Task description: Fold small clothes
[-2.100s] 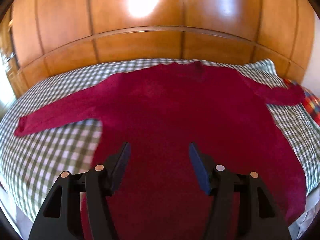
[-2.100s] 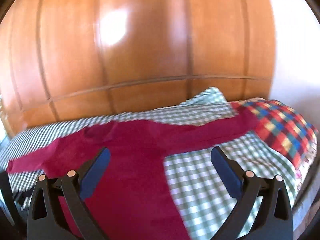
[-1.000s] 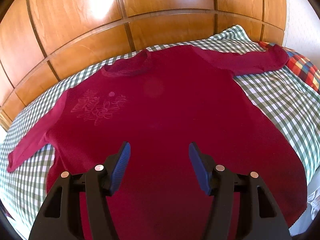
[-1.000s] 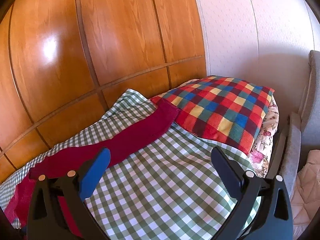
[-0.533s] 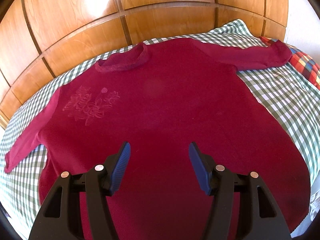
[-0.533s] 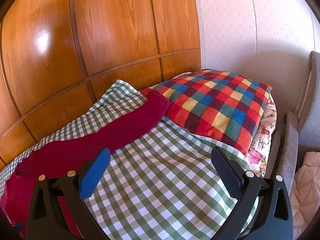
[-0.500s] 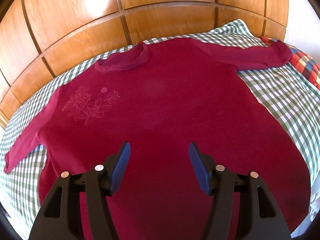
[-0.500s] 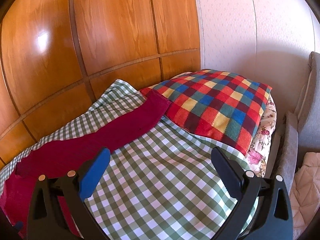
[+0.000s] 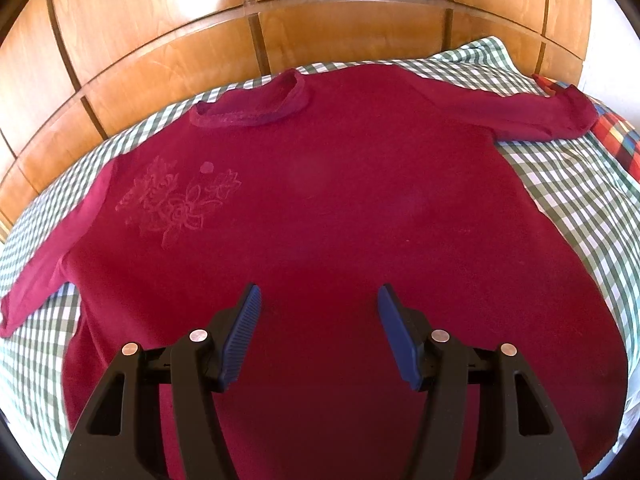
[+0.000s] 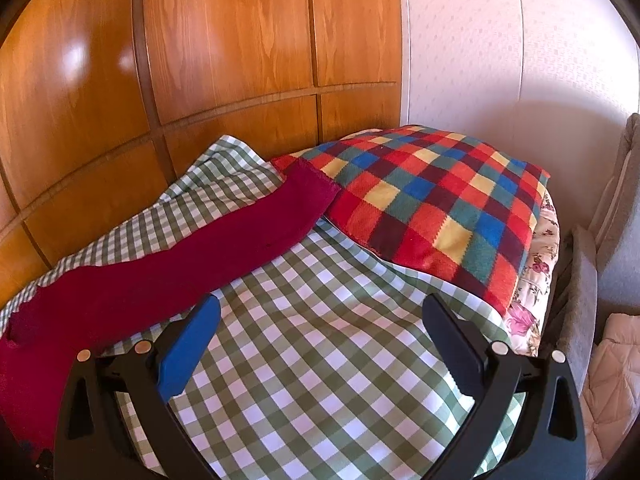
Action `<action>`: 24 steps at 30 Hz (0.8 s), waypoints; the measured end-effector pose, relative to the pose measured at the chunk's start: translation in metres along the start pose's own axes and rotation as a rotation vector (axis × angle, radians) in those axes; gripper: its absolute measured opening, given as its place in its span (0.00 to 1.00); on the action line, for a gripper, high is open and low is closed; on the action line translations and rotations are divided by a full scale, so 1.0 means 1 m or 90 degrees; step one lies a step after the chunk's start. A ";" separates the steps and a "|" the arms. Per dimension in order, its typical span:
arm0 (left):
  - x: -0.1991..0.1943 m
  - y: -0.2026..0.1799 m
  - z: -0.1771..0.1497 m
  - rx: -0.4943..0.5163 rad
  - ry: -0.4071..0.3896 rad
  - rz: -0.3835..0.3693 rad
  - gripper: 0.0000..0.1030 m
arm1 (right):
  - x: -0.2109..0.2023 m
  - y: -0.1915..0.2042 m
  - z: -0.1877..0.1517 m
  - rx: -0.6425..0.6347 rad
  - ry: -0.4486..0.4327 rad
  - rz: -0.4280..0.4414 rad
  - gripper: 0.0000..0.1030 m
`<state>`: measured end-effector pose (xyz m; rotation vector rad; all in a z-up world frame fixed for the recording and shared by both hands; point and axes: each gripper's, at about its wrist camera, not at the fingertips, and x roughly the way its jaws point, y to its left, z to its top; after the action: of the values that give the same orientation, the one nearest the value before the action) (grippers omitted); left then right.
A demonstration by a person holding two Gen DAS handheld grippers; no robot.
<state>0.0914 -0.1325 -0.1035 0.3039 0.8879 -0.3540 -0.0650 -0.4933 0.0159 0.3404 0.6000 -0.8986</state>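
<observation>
A dark red long-sleeved sweater [image 9: 320,208] lies flat, front up, on a green-and-white checked sheet [image 9: 580,200], with both sleeves spread out. Its collar [image 9: 252,108] points toward the wooden headboard, and a flower design [image 9: 176,204] is on its left chest. My left gripper [image 9: 318,320] is open and empty above the sweater's lower body. My right gripper [image 10: 320,344] is open and empty above the checked sheet [image 10: 320,360], just right of the sweater's right sleeve [image 10: 192,256]. The sleeve's cuff [image 10: 312,184] touches the pillow.
A multicoloured checked pillow [image 10: 440,204] lies at the right end of the bed on a floral cover [image 10: 532,280]. A wooden panelled headboard [image 9: 320,32] runs along the far side. A white wall [image 10: 500,60] and grey furniture [image 10: 600,240] stand to the right.
The left view has moved slightly closer over the sweater. The right view has shifted a little along the sleeve toward the pillow. Both grippers stay open.
</observation>
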 end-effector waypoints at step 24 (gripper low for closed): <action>0.000 0.062 0.002 -0.119 -0.006 0.008 0.58 | 0.231 -0.028 0.074 0.269 0.204 0.203 0.07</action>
<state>0.1192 -0.0774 -0.0957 0.1347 0.9021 -0.2574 0.0474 -0.6928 -0.0699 0.9485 0.6238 -0.6599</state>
